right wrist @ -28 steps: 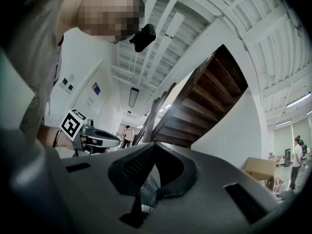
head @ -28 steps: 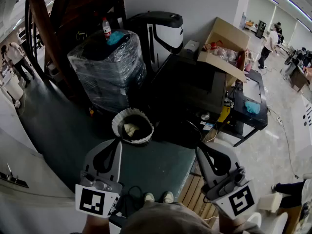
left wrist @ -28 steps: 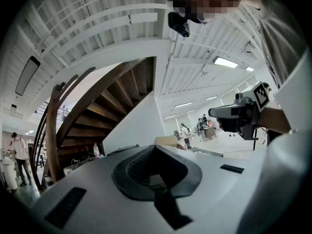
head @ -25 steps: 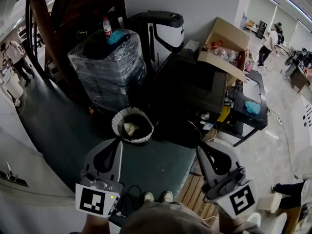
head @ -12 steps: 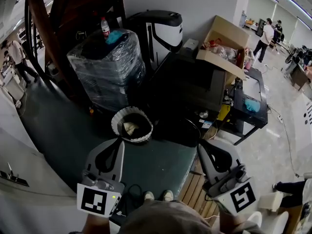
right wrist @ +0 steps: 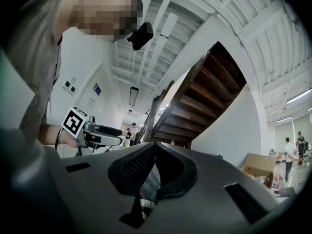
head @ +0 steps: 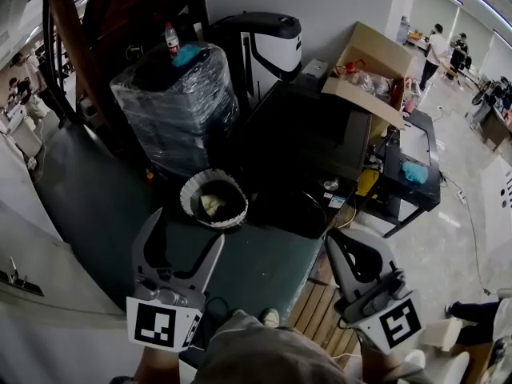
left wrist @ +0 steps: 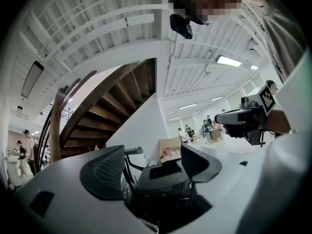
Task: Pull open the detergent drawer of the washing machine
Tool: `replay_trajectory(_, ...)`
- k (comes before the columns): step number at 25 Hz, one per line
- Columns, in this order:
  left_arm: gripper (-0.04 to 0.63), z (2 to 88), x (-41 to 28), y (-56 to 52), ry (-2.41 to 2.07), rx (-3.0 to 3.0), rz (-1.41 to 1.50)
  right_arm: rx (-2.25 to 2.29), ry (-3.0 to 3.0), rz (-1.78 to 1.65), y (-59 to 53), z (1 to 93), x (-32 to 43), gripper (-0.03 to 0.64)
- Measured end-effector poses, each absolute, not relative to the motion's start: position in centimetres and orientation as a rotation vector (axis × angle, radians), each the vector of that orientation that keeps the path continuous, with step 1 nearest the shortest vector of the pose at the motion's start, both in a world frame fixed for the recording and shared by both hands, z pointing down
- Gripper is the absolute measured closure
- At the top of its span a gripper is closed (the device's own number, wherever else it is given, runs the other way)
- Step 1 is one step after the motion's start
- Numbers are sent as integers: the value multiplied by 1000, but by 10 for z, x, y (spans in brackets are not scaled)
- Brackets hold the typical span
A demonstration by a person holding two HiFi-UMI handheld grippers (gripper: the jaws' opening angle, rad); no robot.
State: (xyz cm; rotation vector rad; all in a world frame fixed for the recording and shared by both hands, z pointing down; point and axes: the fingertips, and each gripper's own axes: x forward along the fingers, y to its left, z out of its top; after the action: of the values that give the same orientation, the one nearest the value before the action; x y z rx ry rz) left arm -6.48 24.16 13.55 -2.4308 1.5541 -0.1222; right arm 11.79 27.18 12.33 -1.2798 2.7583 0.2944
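- Head view: the left gripper (head: 186, 234) hangs over the dark floor (head: 104, 206), just short of a white-rimmed basket (head: 184, 197). The right gripper (head: 341, 246) is above wooden slats (head: 314, 314). The detergent drawer cannot be made out.
- Left gripper view: jaws, just opening, stand wide apart with nothing between them.
- Right gripper view: jaws pressed together, empty.

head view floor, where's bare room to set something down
The dark green floor is bare between the white basket and the wooden slats, and again left of the plastic-wrapped stack. Crowded behind the basket: the stack, black-and-white machine, black cabinet and open cardboard box.
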Motion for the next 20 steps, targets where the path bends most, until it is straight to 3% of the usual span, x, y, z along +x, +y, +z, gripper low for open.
replay_trajectory(20, 224, 163, -62, 182, 1596, -2485, -127, -1285, 2768, 247, 214, 143, 126, 586)
